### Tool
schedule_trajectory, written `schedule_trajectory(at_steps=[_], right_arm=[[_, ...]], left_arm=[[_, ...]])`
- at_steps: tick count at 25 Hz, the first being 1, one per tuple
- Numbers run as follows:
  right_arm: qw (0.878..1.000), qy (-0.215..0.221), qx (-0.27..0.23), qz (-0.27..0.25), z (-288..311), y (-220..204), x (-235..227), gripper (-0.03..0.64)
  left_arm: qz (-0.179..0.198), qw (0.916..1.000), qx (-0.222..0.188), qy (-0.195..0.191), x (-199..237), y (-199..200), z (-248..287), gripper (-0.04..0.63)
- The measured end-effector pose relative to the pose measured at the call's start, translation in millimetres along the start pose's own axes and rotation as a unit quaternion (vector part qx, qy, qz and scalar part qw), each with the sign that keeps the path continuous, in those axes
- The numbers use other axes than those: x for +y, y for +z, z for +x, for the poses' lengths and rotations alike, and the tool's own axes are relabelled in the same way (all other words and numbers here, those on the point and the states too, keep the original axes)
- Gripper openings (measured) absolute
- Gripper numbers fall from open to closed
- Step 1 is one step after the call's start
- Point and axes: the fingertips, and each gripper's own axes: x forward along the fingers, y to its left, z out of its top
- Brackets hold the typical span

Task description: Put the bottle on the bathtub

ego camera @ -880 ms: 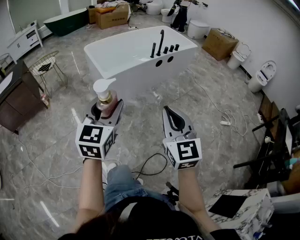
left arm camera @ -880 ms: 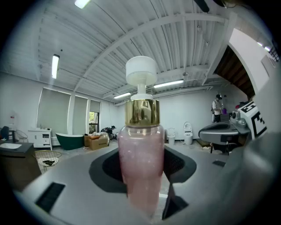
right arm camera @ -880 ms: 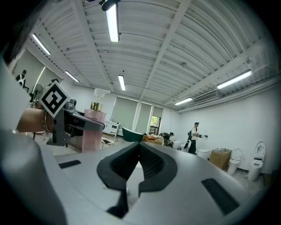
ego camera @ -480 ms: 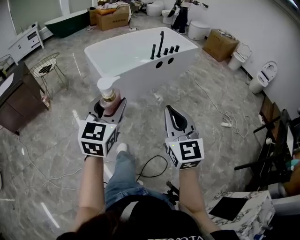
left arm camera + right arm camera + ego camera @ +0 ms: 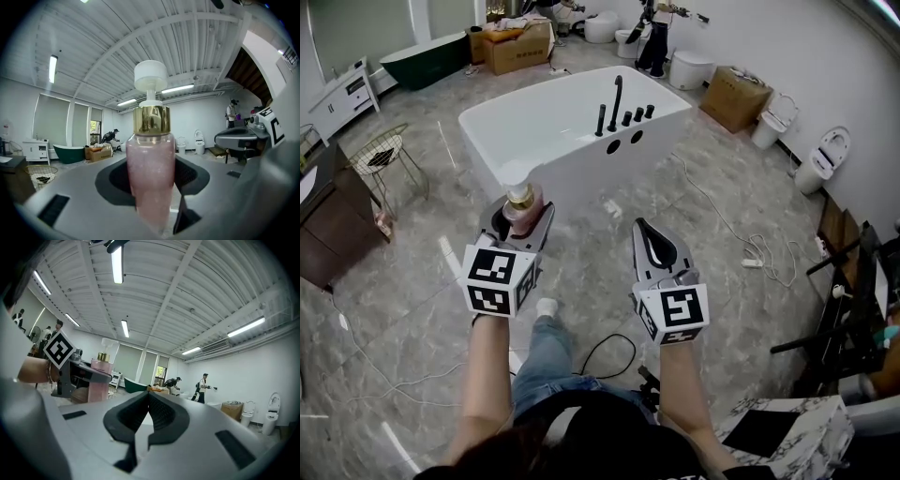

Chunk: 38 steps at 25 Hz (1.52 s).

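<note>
Mid-carry, by the look of it. Clamped upright in the left claw [image 5: 525,217]: the pink pump bottle [image 5: 523,197], its gold collar and white pump head standing above the jaws. Held over the grey marble floor [image 5: 422,281], near the front wall of the white bathtub [image 5: 581,173] but apart from it. Nothing on the rim yet.

Alongside, the right claw [image 5: 644,229]: pressed together with nothing between its jaws, level with the left one and idle.

Next, most likely: close the gap to the tub, raise the bottle above the rim, and choose a flat stretch of ledge away from the black faucet set [image 5: 622,105] at the far end. Then lower until the base sits flat, and only then part the jaws. Calls for keeping the bottle vertical throughout. Looks top-heavy with that pump, so probably prone to tipping on a narrow ledge if let go askew.
</note>
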Motion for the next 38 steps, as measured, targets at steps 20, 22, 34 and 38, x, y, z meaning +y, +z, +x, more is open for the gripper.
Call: schedule_trajectory(at_steps=[20,22,34,38], right_arm=[[0.999,-0.009,0.035,0.01,274.7,-24.3,-69.2,0.015],[0.999,-0.012,0.041,0.01,304.4,-26.7,-76.4,0.015],[0.997,-0.021,0.069,0.022,432.1,-48.5,-102.3,0.015],[0.997,-0.013,0.076,0.025,445.4,-61.6,-104.9,0.015]], left_arm=[[-0.02,0.9995,0.015,-0.017,178.7,-8.2,227.6,0.221],[-0.022,0.9994,0.017,-0.022,197.5,-10.0,252.7,0.219],[-0.019,0.9986,0.017,-0.046,274.1,-22.8,362.5,0.22],[-0.021,0.9988,0.008,-0.044,281.7,-26.7,374.4,0.221]])
